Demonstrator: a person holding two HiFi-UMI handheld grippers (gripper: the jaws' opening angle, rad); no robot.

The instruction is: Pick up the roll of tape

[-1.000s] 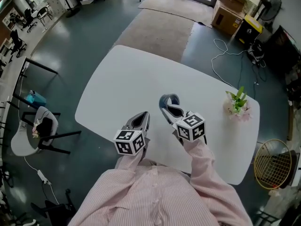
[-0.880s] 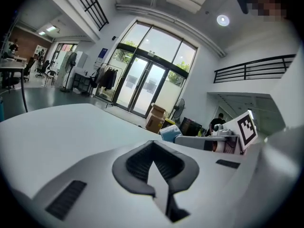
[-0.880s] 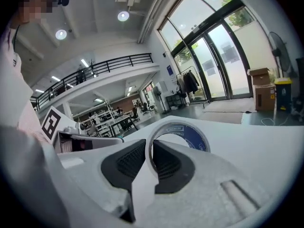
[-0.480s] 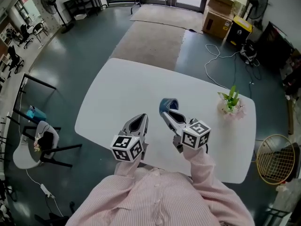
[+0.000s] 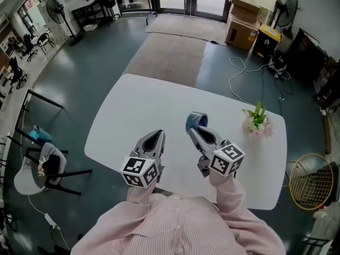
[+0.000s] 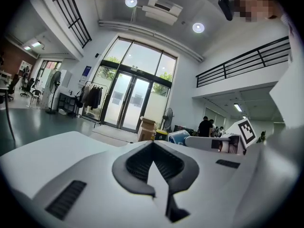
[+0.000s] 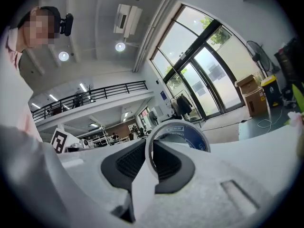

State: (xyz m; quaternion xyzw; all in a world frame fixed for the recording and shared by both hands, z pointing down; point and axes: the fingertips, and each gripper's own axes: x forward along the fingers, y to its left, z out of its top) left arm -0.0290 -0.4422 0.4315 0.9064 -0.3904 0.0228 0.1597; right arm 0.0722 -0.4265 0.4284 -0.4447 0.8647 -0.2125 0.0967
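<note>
The roll of tape (image 5: 196, 119) is blue with a pale rim, and my right gripper (image 5: 195, 130) is shut on its edge, holding it upright above the white table (image 5: 127, 108). In the right gripper view the roll (image 7: 184, 133) stands on edge between the dark pads (image 7: 131, 161), its rim pinched in my right gripper (image 7: 152, 152). My left gripper (image 5: 154, 137) hovers beside it to the left, jaws together with nothing in them. The left gripper view shows those shut jaws (image 6: 153, 150) and, further right, the blue roll (image 6: 179, 137).
A small potted plant (image 5: 257, 118) stands at the table's right end. A chair (image 5: 45, 166) sits on the floor to the left. Cardboard boxes (image 5: 241, 19), a fan (image 5: 284, 1) and cables (image 5: 249, 70) lie beyond the table's far right.
Both grippers have risen above the table, the right one carrying the tape roll up with it. The grip on the roll is unchanged.
</note>
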